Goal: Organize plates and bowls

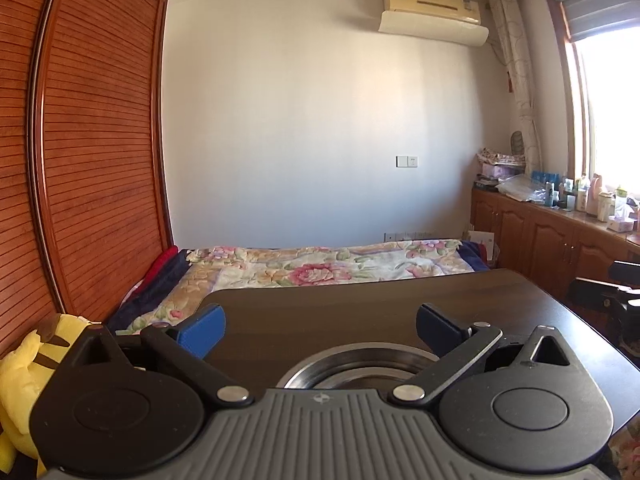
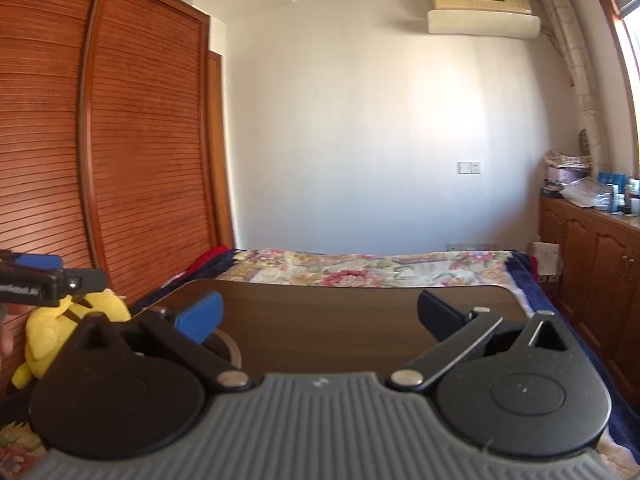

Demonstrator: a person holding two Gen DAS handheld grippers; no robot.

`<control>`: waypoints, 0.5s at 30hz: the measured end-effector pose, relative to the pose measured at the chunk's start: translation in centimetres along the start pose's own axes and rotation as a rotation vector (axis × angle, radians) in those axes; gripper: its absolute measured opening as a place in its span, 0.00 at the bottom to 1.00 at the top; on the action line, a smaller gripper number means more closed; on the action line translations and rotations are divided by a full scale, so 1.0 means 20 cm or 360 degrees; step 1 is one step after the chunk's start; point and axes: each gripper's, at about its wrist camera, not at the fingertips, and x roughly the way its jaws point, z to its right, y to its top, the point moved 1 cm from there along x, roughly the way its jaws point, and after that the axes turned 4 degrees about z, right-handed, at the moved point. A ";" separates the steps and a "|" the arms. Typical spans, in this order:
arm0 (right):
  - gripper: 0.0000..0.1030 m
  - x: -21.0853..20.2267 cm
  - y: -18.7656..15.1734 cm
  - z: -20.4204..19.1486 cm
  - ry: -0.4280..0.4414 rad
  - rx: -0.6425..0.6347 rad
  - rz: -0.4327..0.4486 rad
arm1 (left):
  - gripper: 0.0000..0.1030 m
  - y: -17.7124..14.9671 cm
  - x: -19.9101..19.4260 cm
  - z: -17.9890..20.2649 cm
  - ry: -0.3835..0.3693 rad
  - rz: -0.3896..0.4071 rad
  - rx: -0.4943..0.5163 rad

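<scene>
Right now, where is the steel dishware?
In the left wrist view, the steel dishware sits on the dark table, low between the open left gripper fingers.

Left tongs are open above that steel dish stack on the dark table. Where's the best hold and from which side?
Grip the near rim of the steel dish stack, probably one pad inside, one outside. It sits flat and upright on the dark table, just below and between the open left tongs, so tip them down from the near side. Its near edge is hidden.

Home bedroom: bed (image 1: 320,268) w/ floral quilt, wardrobe (image 1: 92,140), AC (image 1: 432,12).
</scene>
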 end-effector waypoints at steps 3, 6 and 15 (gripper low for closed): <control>1.00 -0.01 0.01 0.02 -0.0032 0.0016 -0.0016 | 1.00 0.00 0.00 0.04 0.0023 -0.0023 0.0035; 1.00 -0.02 0.01 0.02 -0.0056 0.0033 -0.0019 | 1.00 0.01 0.00 0.09 0.0029 -0.0041 0.0059; 1.00 -0.06 -0.02 0.04 -0.0148 0.0056 -0.0027 | 1.00 -0.09 0.00 0.20 -0.0052 -0.0115 0.0069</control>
